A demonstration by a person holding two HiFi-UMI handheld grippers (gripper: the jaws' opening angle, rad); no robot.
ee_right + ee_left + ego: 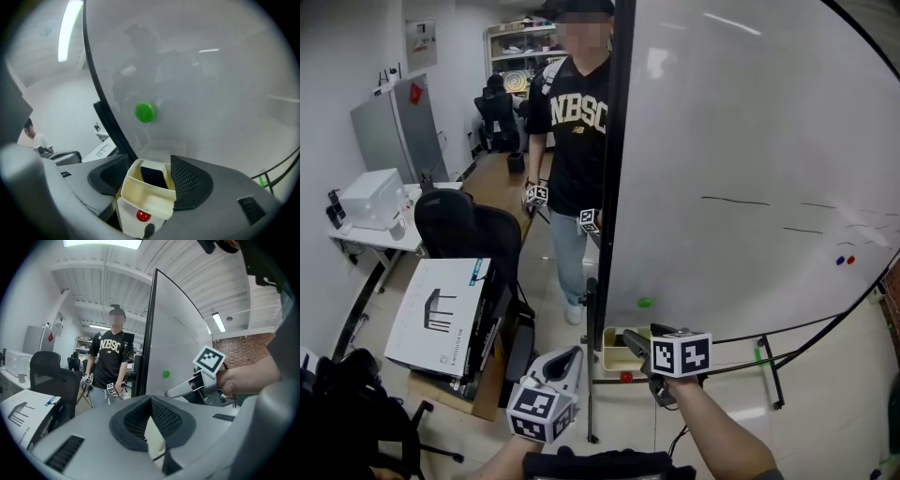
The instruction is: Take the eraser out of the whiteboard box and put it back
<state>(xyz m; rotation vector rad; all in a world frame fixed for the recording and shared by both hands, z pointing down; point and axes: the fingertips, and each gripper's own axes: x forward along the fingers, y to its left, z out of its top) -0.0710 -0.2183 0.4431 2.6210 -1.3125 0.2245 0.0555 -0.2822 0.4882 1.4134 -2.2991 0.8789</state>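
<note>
Low on whiteboard [750, 141], left corner: box [145, 198] with eraser [153, 176] inside, between parted jaws of right tool [146, 165]; left tool [151, 402] closed, empty.

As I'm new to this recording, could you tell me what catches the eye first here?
The big whiteboard fills the right of the head view, and a person in a black shirt stands just past its left edge. At its foot, the right hand-held gripper has its jaws open on either side of a cream box with a dark eraser in it, below a green magnet.
</note>
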